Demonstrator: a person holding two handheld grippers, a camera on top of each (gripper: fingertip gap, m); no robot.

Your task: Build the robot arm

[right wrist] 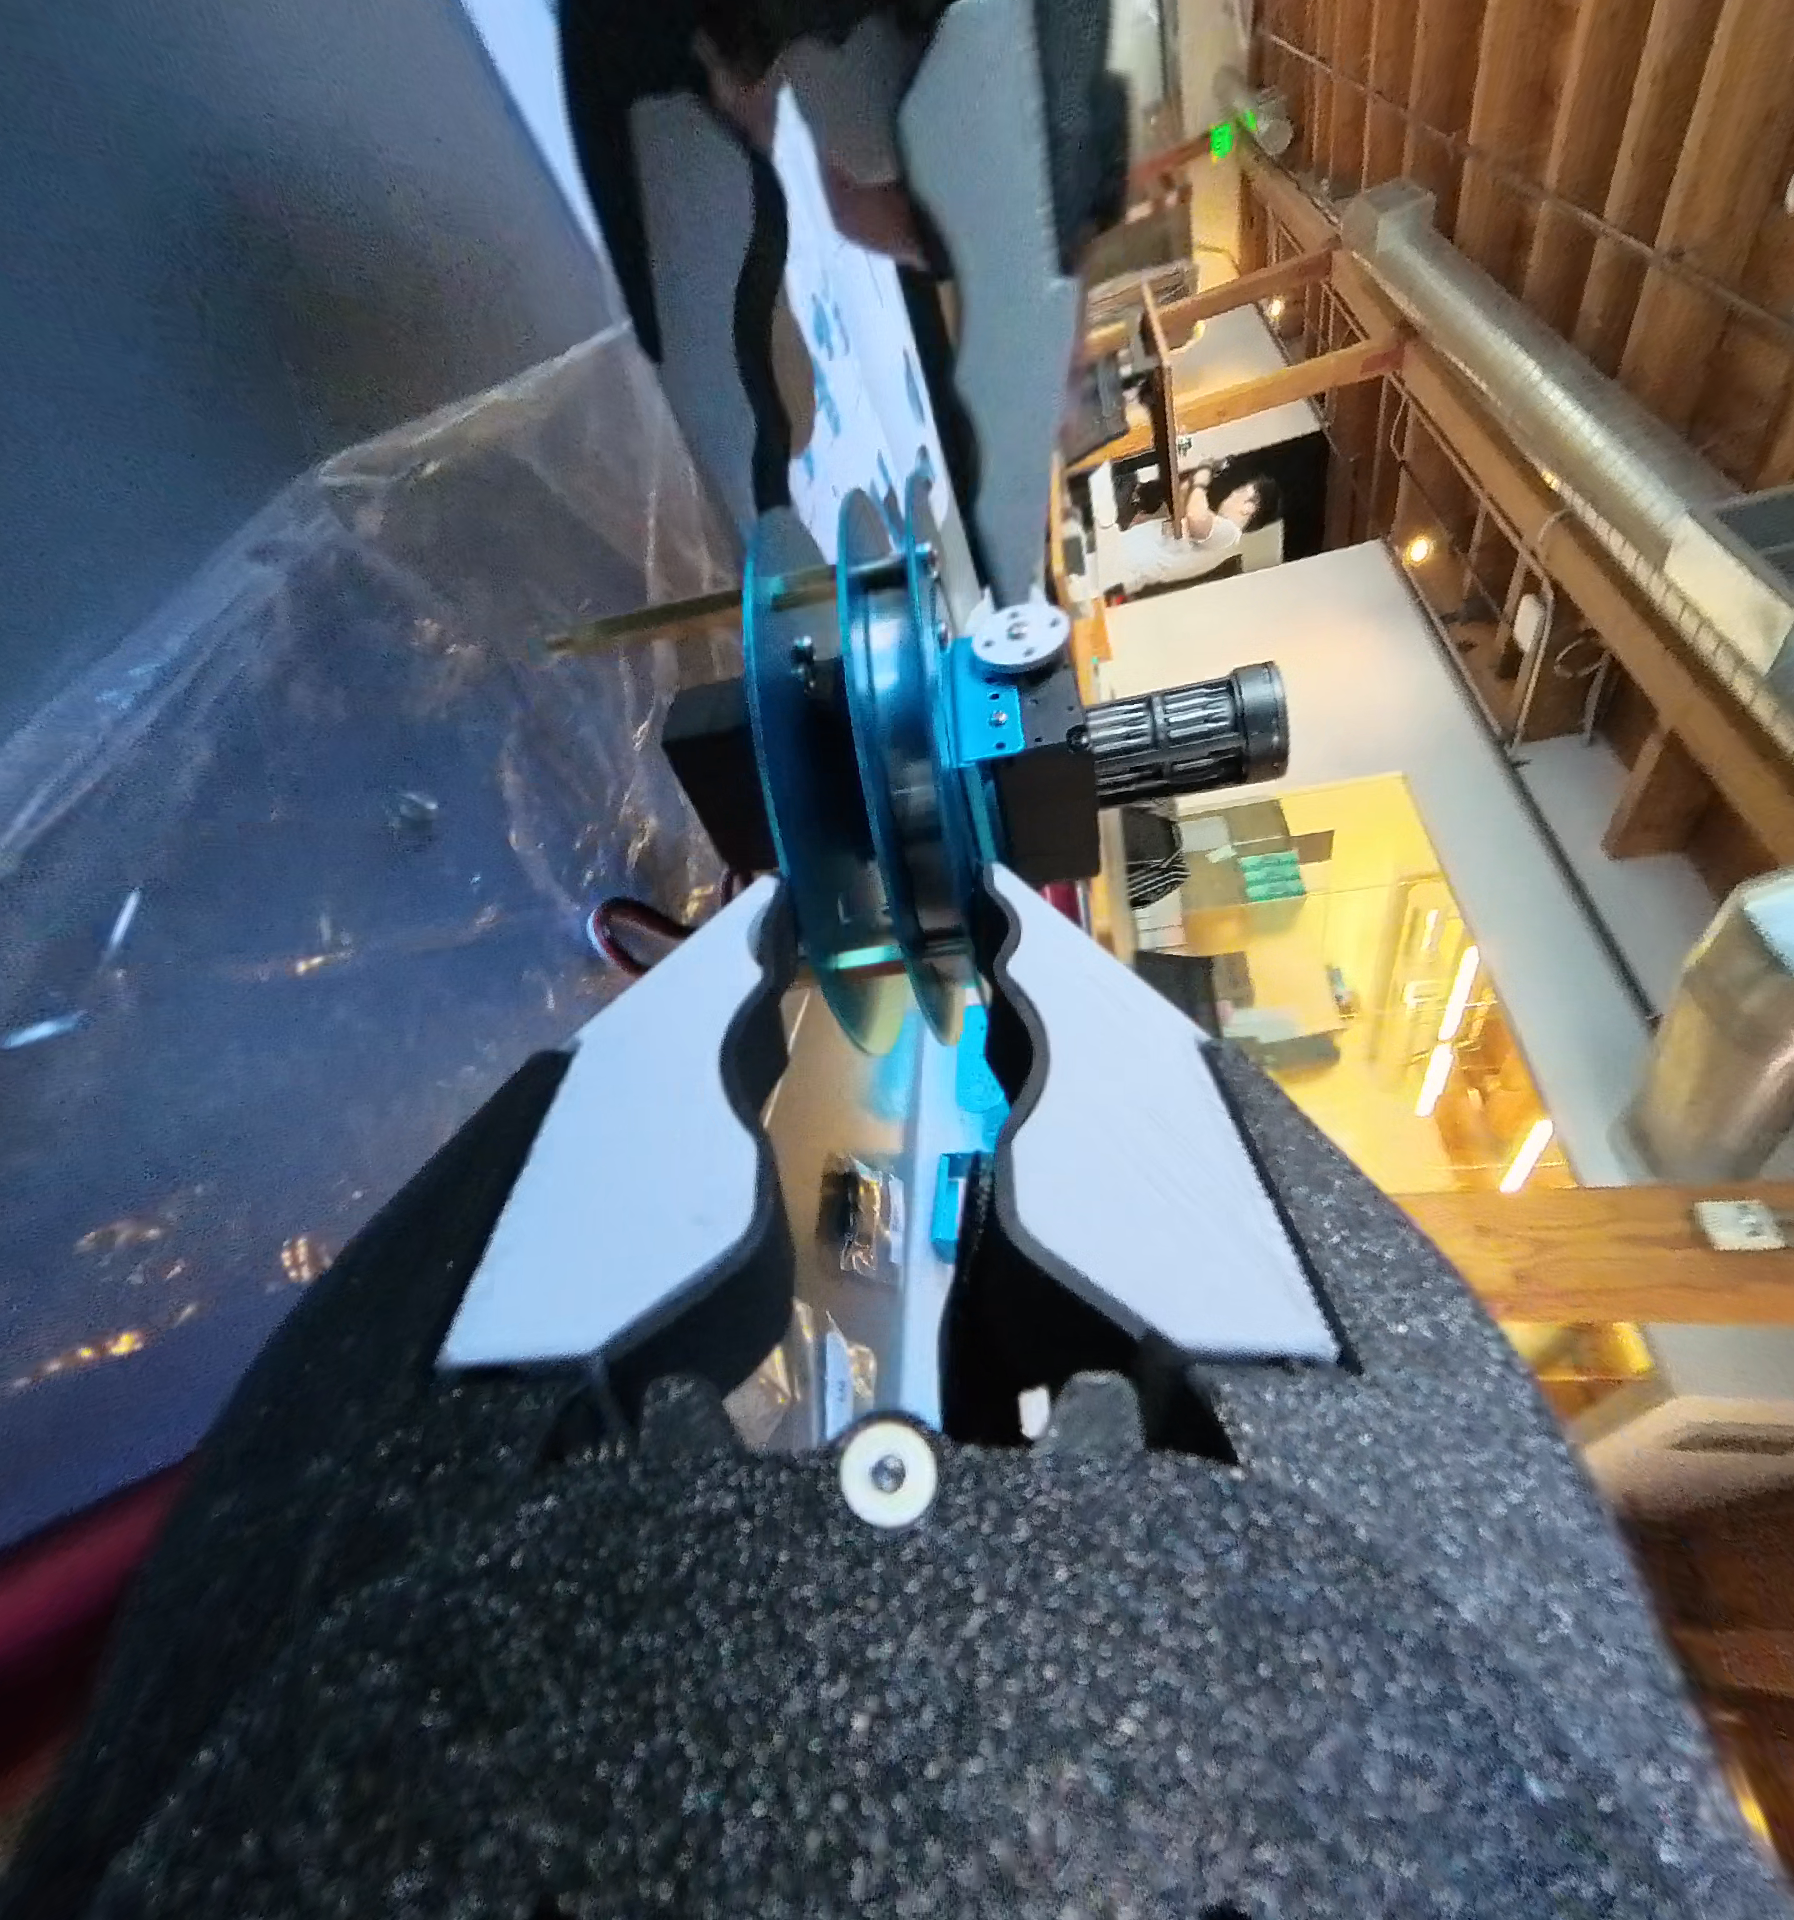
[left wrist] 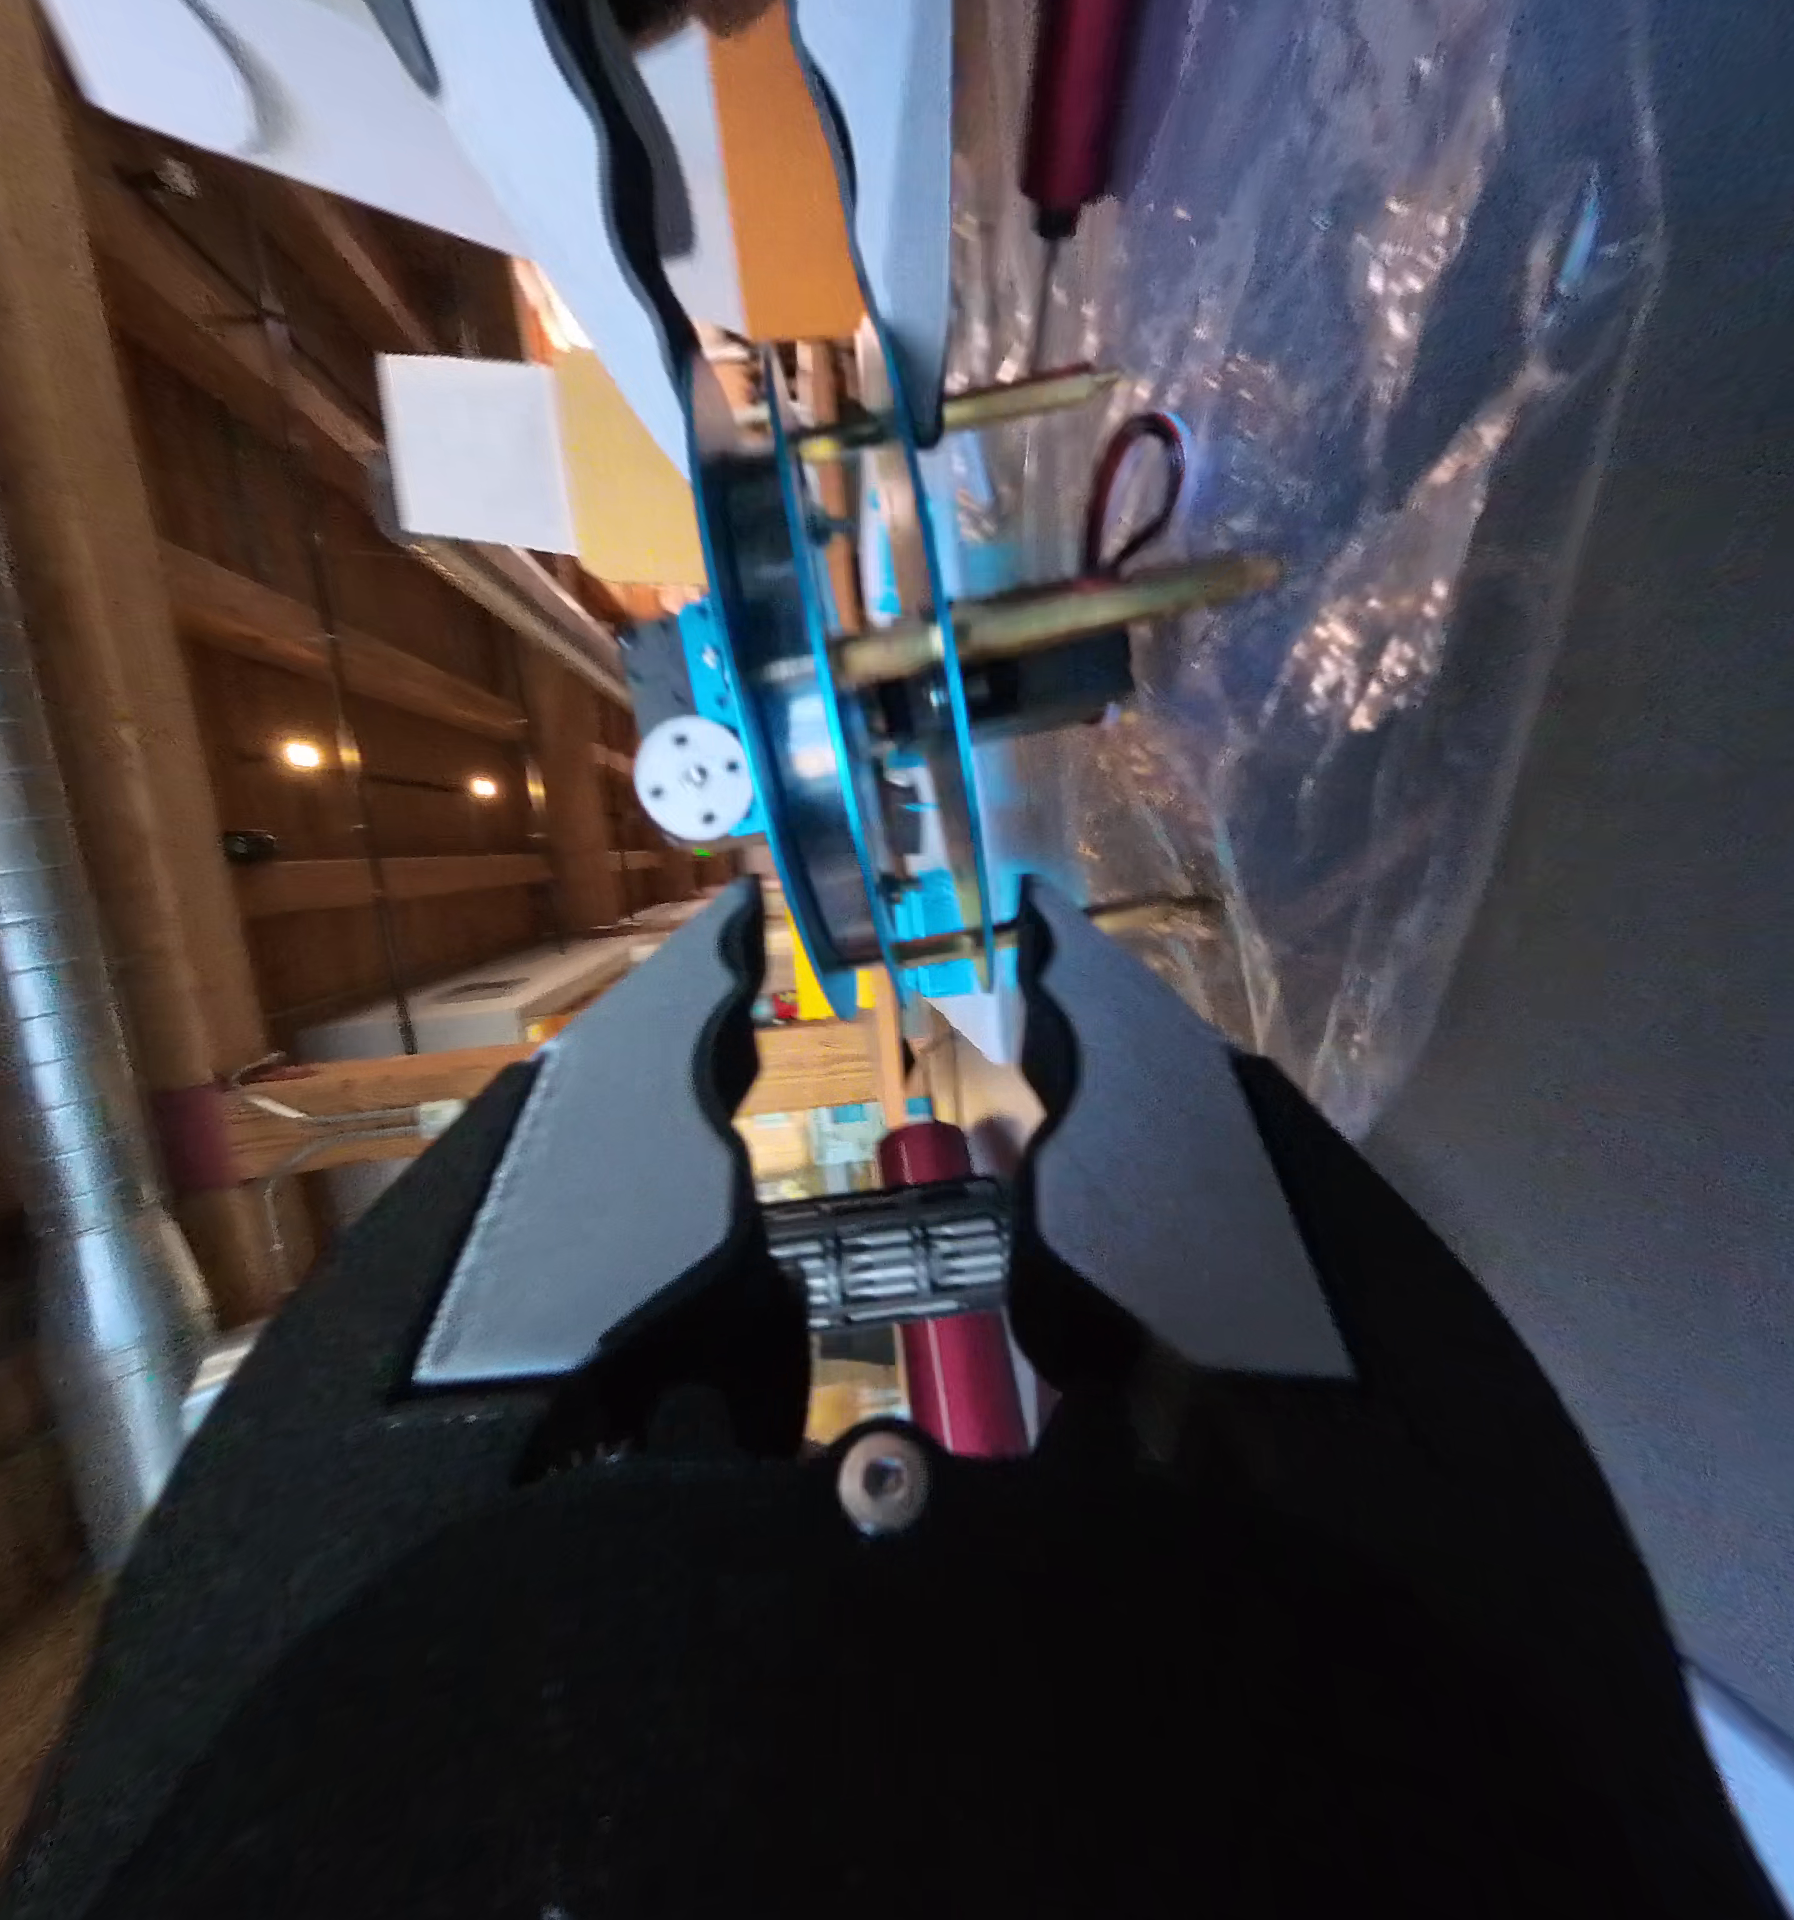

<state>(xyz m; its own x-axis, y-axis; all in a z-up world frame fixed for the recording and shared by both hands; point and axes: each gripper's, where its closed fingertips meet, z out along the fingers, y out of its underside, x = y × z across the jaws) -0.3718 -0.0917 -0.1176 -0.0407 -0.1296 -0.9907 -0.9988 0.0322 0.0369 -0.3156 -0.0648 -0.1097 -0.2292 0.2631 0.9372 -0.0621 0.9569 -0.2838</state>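
I have a round assembly of two blue transparent discs (left wrist: 851,727) spaced by brass standoff posts, and it hangs on edge between my two grippers, clear of the dark grey surface (left wrist: 1651,935). My left gripper (left wrist: 888,935) is clenched on the discs' near rim, and my right gripper (right wrist: 888,920) grasps the opposite rim, so each view shows the other gripper coming in from the far side. Holding it at both rims, I judge, keeps the discs from swinging and leaves both faces open.

A black servo block in a blue bracket with a white round horn (right wrist: 1018,634) juts from one face. Brass posts (left wrist: 1101,597) and a red-and-black wire loop (left wrist: 1142,488) stick out toward the surface. A crinkled clear plastic bag (right wrist: 301,779) lies there beneath them, close enough to snag. A dark red-handled tool with a knurled black collar (left wrist: 950,1288) sits just behind my left gripper's fingers.
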